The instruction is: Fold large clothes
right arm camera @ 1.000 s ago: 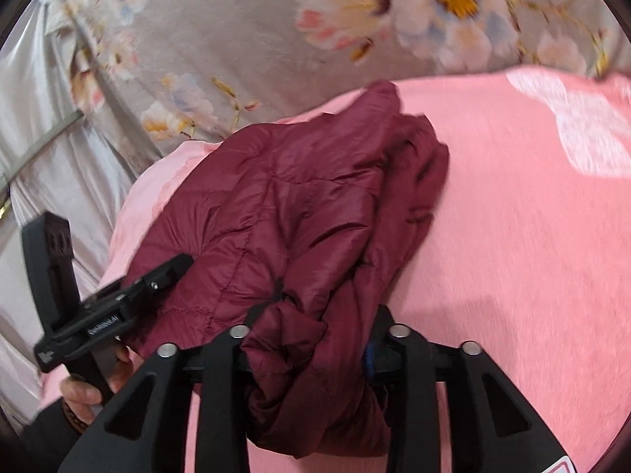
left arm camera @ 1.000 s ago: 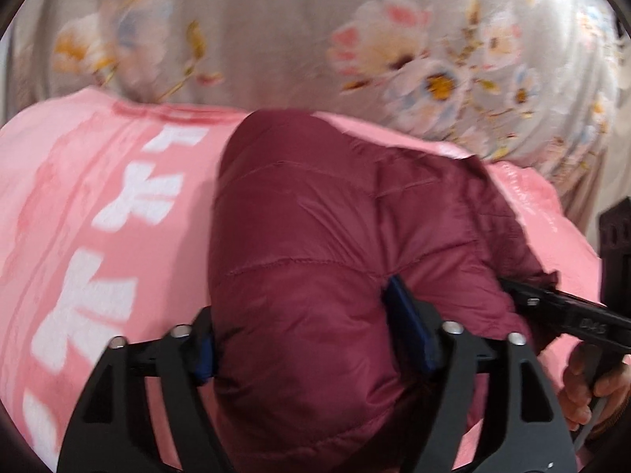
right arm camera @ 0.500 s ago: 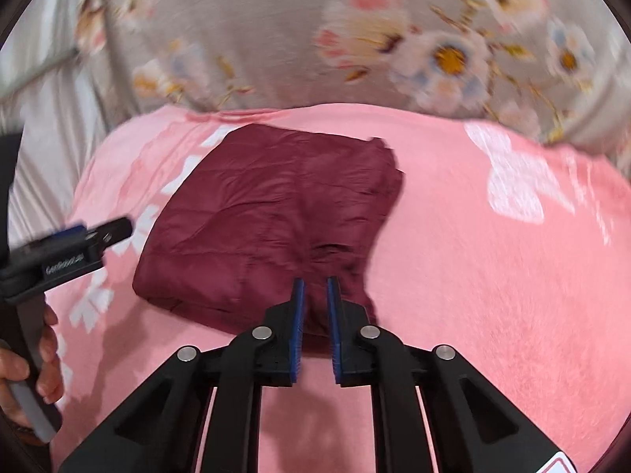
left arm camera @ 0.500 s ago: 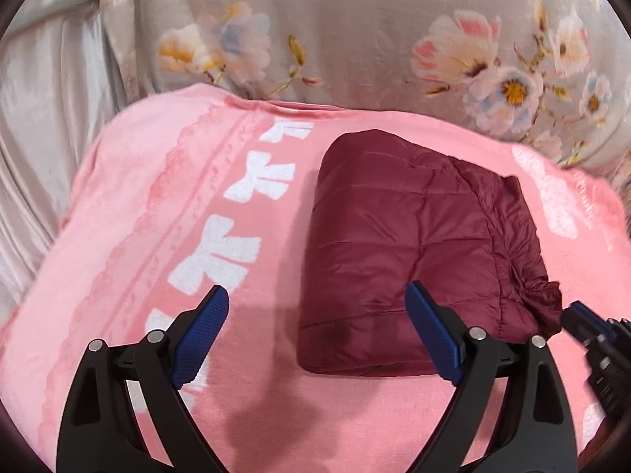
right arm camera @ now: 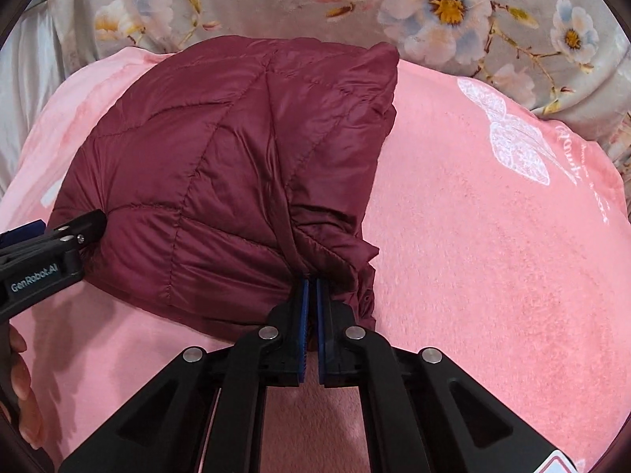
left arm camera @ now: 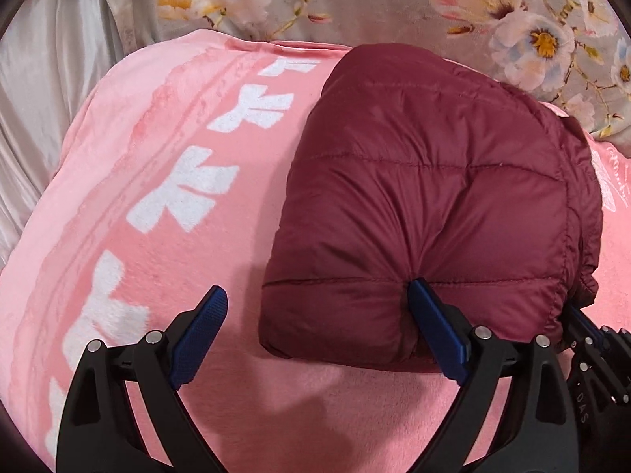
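Note:
A dark red quilted jacket [left arm camera: 434,205] lies folded into a thick bundle on a pink blanket [left arm camera: 157,157]. My left gripper [left arm camera: 315,287] is open wide and its jaws are opening further. The bundle's near left corner sits between the fingers. The right finger [left arm camera: 430,315] dents the jacket's near edge, while the left finger rests over the blanket. In the right wrist view my right gripper [right arm camera: 310,282] is shut, its tips pushed against the jacket [right arm camera: 236,165] at its near right edge. I see no fabric caught between the pads.
The pink blanket [right arm camera: 493,236] carries white lettering and a white print. Behind it lies grey floral bedding [left arm camera: 374,0], and grey satin cloth [left arm camera: 39,79] hangs at the far left. A hand [right arm camera: 19,394] holds the left gripper [right arm camera: 59,236] at the frame's left edge.
Both grippers let go of the jacket and backed away from it. The bundle now lies flat. Both grippers then moved back in against its near edge, the right one shutting on nothing.

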{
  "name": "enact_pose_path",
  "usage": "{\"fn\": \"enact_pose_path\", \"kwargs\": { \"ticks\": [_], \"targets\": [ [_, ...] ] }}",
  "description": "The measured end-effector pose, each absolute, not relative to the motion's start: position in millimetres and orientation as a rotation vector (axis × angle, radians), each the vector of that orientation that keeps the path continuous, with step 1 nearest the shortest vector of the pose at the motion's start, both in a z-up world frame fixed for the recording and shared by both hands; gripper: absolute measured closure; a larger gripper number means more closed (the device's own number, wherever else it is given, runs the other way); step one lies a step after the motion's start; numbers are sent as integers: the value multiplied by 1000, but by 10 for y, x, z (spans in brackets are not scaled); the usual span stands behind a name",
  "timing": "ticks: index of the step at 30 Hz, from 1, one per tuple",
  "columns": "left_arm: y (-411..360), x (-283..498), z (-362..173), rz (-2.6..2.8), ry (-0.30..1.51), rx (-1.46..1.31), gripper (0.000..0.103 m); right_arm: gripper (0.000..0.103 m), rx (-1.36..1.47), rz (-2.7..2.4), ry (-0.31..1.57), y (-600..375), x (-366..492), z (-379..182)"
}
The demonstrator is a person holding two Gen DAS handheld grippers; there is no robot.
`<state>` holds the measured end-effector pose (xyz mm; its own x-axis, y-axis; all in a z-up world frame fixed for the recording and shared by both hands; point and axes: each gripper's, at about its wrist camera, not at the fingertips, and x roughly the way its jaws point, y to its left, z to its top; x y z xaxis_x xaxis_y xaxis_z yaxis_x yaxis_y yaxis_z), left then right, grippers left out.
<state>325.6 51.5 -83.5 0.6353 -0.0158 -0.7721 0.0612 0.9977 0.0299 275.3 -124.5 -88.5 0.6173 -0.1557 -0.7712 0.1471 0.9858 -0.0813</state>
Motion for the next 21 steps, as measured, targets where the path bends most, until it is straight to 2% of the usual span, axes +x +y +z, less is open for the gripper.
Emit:
{"fn": "enact_pose_path", "kwargs": {
  "ticks": [4, 13, 21],
  "targets": [
    [464, 3211, -911, -29, 843, 81, 9, 103, -73, -199, 873, -1162, 2741, -896],
    [582, 3226, -974, -47, 846, -5, 5, 103, -12, -168, 869, -1285, 2708, -847],
    [385, 3028, -864, 49, 733, 132, 5, 100, 32, -163, 822, -1349, 2583, -754]
  ]
}}
